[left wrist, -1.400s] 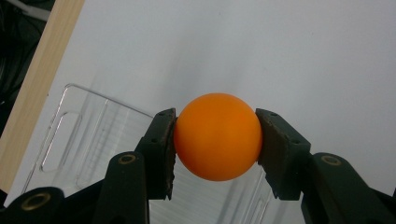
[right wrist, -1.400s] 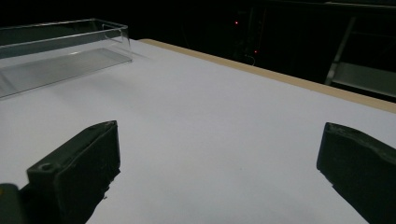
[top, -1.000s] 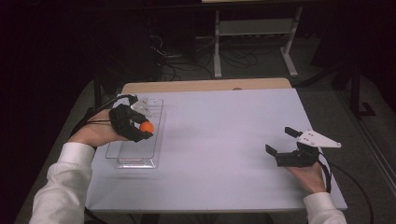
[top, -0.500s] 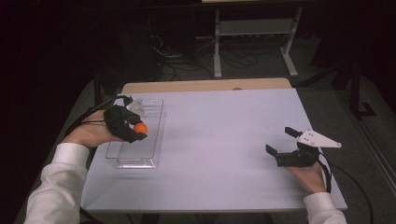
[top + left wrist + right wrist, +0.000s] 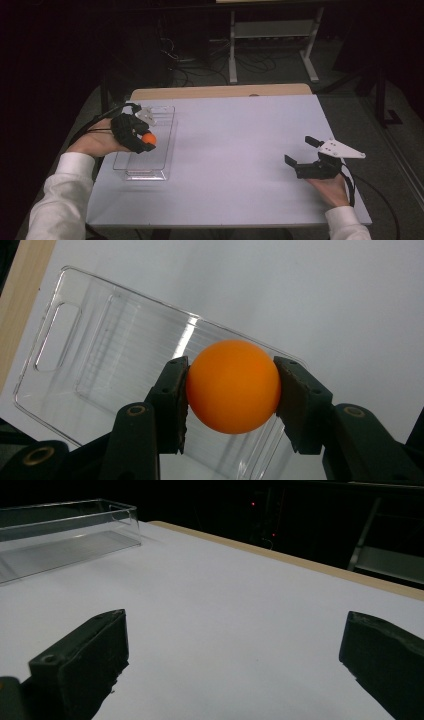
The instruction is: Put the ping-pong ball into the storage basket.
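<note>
While the left hand-held gripper (image 5: 145, 142) hangs over the clear plastic tray (image 5: 162, 152) at the left side of the counter (image 5: 235, 145), its two black jaws are clamped on an orange ball (image 5: 149, 138), one pad pressed against each side of it. In the left gripper view the ball (image 5: 233, 386) sits squarely between the pads (image 5: 176, 405), held above the tray (image 5: 100, 360), whose ribbed floor and slot-shaped handle cut-out show beneath it; the ball touches neither the tray's floor nor its walls as far as can be seen. The tray lies lengthwise, running away from the person, near the counter's left edge, and nothing else lies in the part of it that shows. The person's left hand (image 5: 95, 142) grips the tool from the outer side, a white sleeve (image 5: 62, 200) trailing toward the near edge. Well apart from all this, at the right side of the counter, the right hand-held gripper (image 5: 299, 156) rests low above the white surface with its jaws spread wide and nothing between them; a grey three-cornered plate (image 5: 340, 149) sits on top of it. In the right gripper view its gap (image 5: 232, 675) frames bare counter, with the tray (image 5: 65, 530) far off at the upper left
</note>
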`<state>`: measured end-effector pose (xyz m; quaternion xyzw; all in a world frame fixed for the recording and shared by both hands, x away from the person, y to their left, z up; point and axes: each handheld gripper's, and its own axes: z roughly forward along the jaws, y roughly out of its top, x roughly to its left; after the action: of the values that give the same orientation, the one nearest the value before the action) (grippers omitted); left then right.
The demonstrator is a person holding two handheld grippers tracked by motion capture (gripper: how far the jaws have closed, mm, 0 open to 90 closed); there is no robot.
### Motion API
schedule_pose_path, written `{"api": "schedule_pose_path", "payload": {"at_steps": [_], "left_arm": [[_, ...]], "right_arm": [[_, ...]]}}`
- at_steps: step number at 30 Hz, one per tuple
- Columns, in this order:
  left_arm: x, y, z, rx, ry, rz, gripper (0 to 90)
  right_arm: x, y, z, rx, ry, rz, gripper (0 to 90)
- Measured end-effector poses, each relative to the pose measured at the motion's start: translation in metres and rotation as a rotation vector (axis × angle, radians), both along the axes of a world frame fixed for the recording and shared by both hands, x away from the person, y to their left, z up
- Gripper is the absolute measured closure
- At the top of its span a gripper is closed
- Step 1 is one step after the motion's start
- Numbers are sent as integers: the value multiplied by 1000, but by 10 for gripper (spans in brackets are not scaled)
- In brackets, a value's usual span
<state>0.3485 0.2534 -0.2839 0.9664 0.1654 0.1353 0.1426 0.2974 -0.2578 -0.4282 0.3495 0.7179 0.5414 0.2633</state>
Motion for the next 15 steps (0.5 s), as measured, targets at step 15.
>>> {"api": "schedule_pose_path", "payload": {"at_steps": [15], "left_arm": [[3, 0, -18, 16, 46, -12, 508]], "right_arm": [[0, 1, 0, -7, 2, 3, 0]]}}
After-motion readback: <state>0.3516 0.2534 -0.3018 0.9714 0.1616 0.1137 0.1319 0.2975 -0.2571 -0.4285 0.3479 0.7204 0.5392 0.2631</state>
